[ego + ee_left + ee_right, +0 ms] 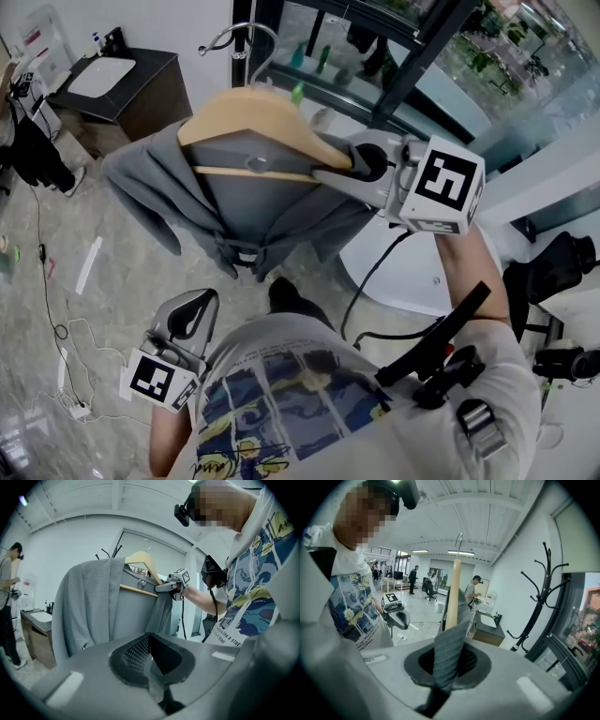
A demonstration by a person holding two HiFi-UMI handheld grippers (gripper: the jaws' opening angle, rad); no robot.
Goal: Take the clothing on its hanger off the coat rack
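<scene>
Left gripper view reads "like a star" on the person's shirt (236, 634); my left gripper (150, 654) has its fingers together, empty. Only the right gripper view shows the coat rack (537, 603) — well apart from the jacket (239, 202), which my right gripper (449, 665) pinches. Its hanger (253, 103) lies crosswise, hook (234, 39) up.

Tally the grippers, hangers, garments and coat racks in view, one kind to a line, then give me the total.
grippers: 2, the left gripper and the right gripper
wooden hanger: 1
grey garment: 1
coat rack: 1
Total: 5
</scene>
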